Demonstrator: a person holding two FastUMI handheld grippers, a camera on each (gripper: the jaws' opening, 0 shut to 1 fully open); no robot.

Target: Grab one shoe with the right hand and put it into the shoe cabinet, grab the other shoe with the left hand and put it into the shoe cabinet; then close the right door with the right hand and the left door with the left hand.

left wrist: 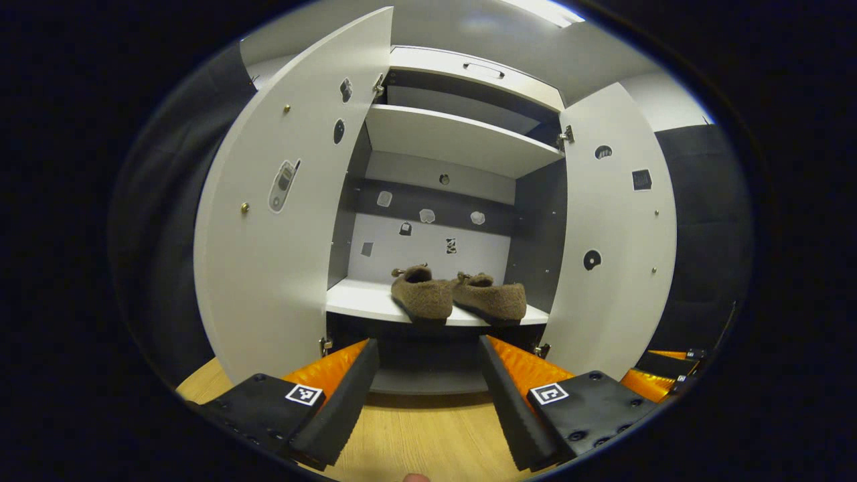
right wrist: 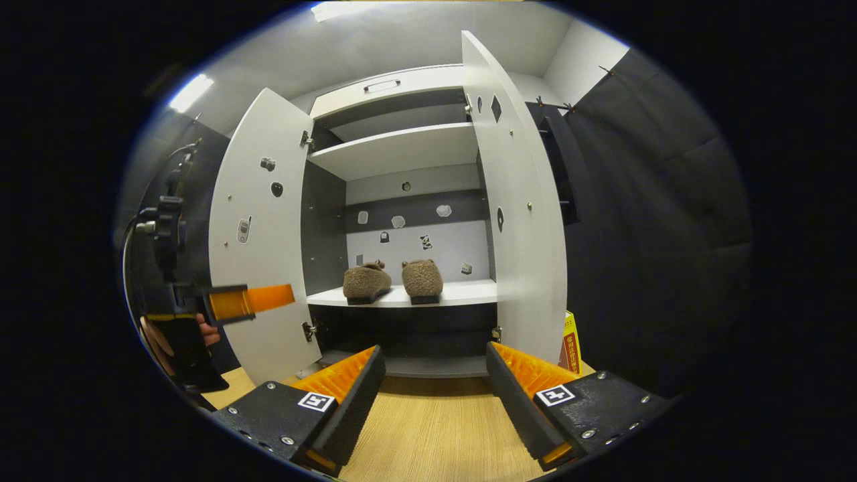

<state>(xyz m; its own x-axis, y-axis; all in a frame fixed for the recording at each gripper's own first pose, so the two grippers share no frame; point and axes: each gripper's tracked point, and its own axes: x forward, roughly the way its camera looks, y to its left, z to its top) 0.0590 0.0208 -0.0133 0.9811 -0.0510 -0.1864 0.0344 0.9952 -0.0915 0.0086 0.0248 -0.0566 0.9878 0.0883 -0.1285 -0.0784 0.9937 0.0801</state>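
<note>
Both shoes, the left shoe (left wrist: 420, 294) and the right shoe (left wrist: 492, 298), sit side by side on the middle shelf (left wrist: 355, 301) of the shoe cabinet (right wrist: 395, 154), while the left door (left wrist: 281, 221) and right door (left wrist: 612, 234) stand wide open. The left gripper (left wrist: 428, 395) and right gripper (right wrist: 432, 402) are both released and empty, short of the cabinet. The doors appear to be rigid, light hinged panels that should swing freely; I judge each is best pushed flat near its free outer edge, away from the hinges, with no grasp needed.

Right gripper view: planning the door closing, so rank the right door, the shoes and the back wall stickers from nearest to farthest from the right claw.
1. Right door, open, just right of the claw.
2. Shoes, on the lower shelf.
3. Stickers, on the back wall behind them.
</note>
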